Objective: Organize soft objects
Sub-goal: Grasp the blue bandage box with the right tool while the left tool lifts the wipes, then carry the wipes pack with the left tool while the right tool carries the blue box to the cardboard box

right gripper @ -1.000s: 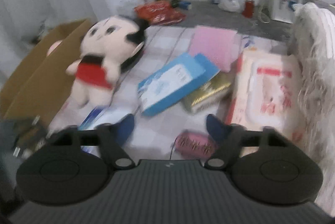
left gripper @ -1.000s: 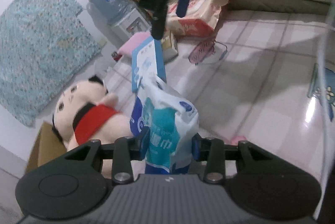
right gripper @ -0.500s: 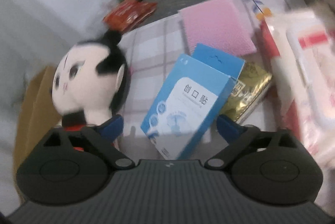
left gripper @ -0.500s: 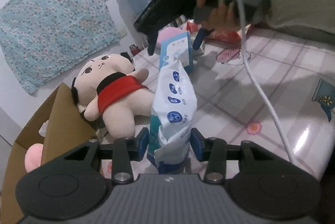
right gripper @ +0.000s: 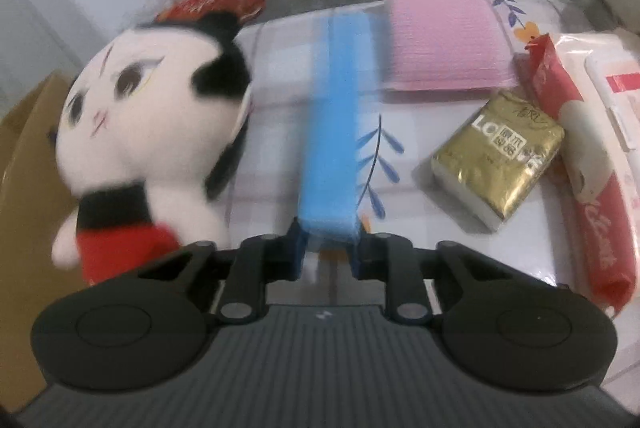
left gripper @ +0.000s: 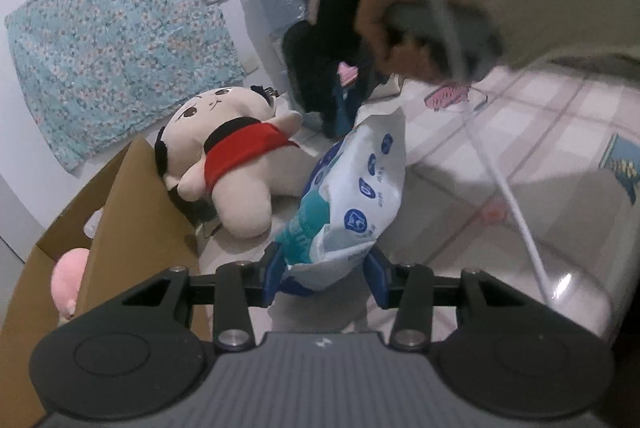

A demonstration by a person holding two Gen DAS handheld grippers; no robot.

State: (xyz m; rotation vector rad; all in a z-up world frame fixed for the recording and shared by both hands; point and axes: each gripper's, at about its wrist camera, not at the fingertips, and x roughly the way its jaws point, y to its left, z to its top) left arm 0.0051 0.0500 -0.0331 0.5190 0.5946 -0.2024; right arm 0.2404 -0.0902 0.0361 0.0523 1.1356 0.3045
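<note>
My left gripper [left gripper: 324,268] is shut on a white and teal tissue pack [left gripper: 356,196], held above the checked mat. A plush doll [left gripper: 236,164] in a red top lies against an open cardboard box [left gripper: 132,212]. In the right wrist view the same doll [right gripper: 140,132] lies at the left, beside the cardboard box [right gripper: 24,164]. The jaws of my right gripper [right gripper: 326,252] are closing, and their pads press on a blue box [right gripper: 332,148] that stands on edge between them. The left wrist view shows a hand [left gripper: 400,40] holding that gripper beyond the pack.
A pink pad [right gripper: 444,36], a gold tissue pack [right gripper: 500,152] and a red and white wipes pack [right gripper: 592,156] lie on the mat at the right. A pink toy [left gripper: 68,280] sits inside the box. A white cable [left gripper: 508,188] hangs across the right side.
My right gripper came down over the blue box and closed on it; the box went from lying flat to standing on edge. My left gripper shifted with the pack, bringing the cardboard box nearer.
</note>
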